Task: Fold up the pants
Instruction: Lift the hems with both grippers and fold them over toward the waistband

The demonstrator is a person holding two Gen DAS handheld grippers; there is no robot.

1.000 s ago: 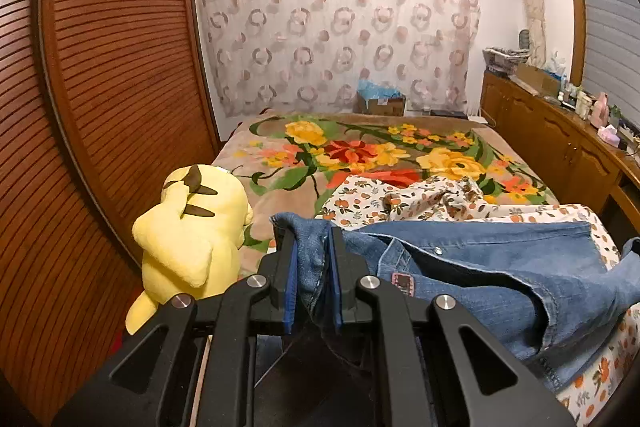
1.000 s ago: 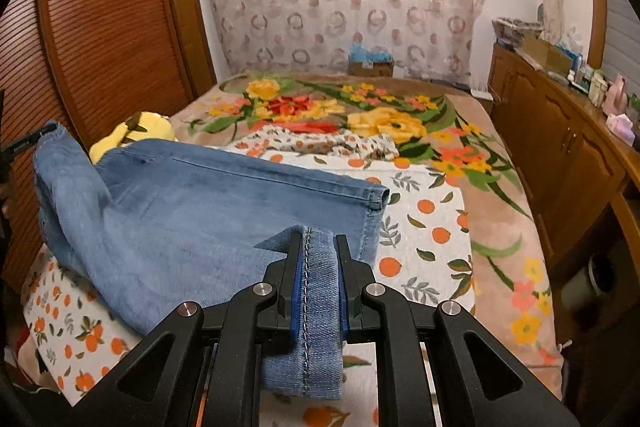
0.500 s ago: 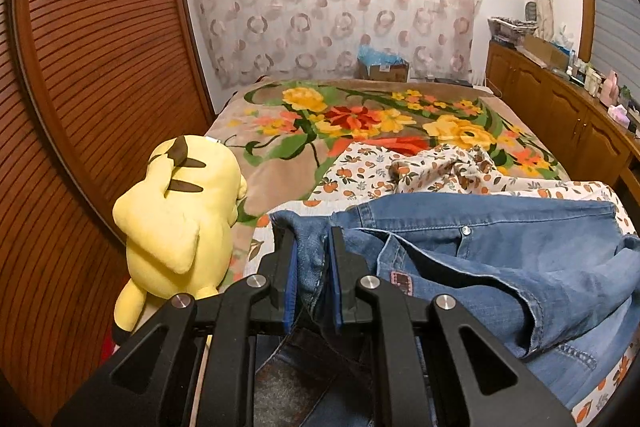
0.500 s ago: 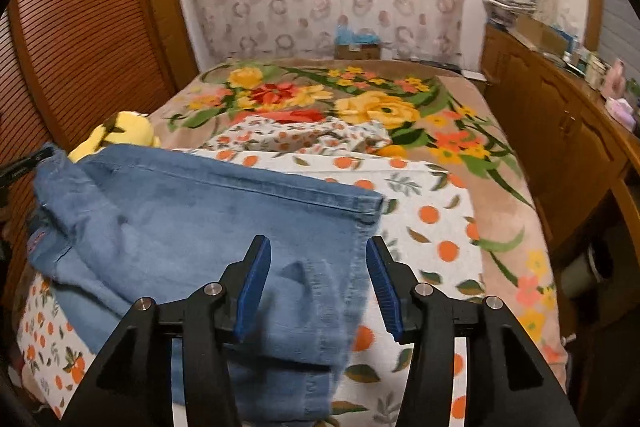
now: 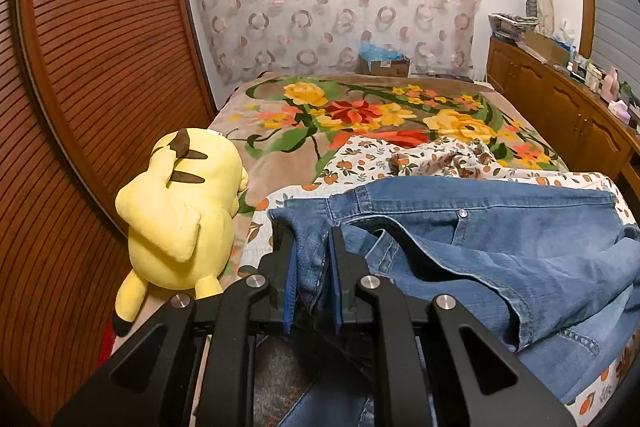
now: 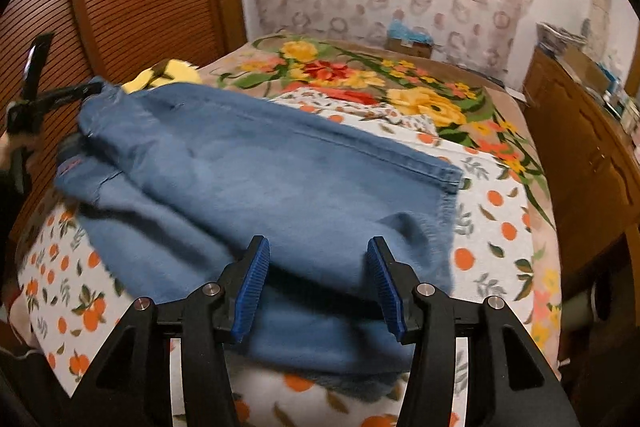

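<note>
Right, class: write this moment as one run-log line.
task: fold pants | left hand-held gripper: shut on jeans waistband | right hand-held gripper: just opened, empty | jeans: on bed

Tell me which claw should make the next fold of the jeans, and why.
Probably the left claw: it is shut on the jeans at the waist end. The right claw has just been opening and grips nothing, with denim lying loose between its fingers.

Left clamped, right released.
Left gripper (image 5: 312,259) pads pinch denim, angled down; right gripper (image 6: 318,283) jaws just opened wide, nothing pressed between.
</note>
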